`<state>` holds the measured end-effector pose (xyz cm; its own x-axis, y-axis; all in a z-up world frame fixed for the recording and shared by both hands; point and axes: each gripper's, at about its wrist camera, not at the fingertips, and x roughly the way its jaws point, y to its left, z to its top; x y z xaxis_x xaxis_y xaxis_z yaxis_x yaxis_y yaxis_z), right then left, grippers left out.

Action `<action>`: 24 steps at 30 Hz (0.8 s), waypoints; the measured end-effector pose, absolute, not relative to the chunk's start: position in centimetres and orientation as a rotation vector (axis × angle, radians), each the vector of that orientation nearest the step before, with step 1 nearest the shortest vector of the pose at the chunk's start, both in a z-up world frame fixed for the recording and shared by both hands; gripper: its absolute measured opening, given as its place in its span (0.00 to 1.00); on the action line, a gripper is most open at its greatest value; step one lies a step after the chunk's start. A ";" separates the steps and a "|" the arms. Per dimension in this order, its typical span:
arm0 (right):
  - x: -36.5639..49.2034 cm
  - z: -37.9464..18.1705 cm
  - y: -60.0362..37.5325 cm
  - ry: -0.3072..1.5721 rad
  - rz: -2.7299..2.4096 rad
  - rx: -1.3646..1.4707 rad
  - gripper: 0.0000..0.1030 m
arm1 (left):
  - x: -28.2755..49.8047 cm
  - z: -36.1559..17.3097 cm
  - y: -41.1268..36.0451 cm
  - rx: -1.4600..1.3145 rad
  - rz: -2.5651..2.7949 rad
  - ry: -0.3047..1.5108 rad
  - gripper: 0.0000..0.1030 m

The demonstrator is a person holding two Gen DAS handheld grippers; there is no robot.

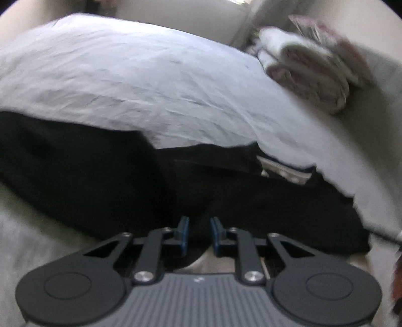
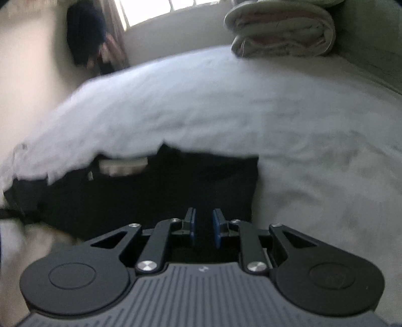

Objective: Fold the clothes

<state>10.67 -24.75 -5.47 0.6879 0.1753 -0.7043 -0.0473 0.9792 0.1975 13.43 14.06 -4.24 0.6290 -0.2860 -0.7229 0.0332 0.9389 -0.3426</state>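
A black garment [image 1: 105, 176] lies on the white bed sheet [image 1: 125, 83], with a pale label [image 1: 286, 171] showing near its edge. It also shows in the right wrist view [image 2: 155, 196], with the label [image 2: 123, 167] at its upper left. My left gripper [image 1: 199, 229] is low over the garment's near edge, its blue-padded jaws narrowly apart with black cloth between them. My right gripper [image 2: 203, 223] is over the garment's near edge too, its jaws a small gap apart with dark cloth between. Both views are blurred.
A folded pale blanket [image 1: 309, 65] sits on the bed's far right and shows in the right wrist view [image 2: 281, 30] at the top. A window [image 2: 160, 10] and dark hanging clothes [image 2: 85, 32] are on the far wall. White sheet [image 2: 314, 151] spreads to the right.
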 end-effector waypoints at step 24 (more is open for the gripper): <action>7.9 -2.8 -23.3 0.787 0.127 0.408 0.47 | 14.6 -6.0 25.7 -0.421 0.399 0.677 0.62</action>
<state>7.85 -23.29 -2.82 0.7028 0.2609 -0.6618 0.0393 0.9147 0.4023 14.57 25.71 -5.95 0.7110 0.2155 -0.6693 -0.4818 0.8426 -0.2405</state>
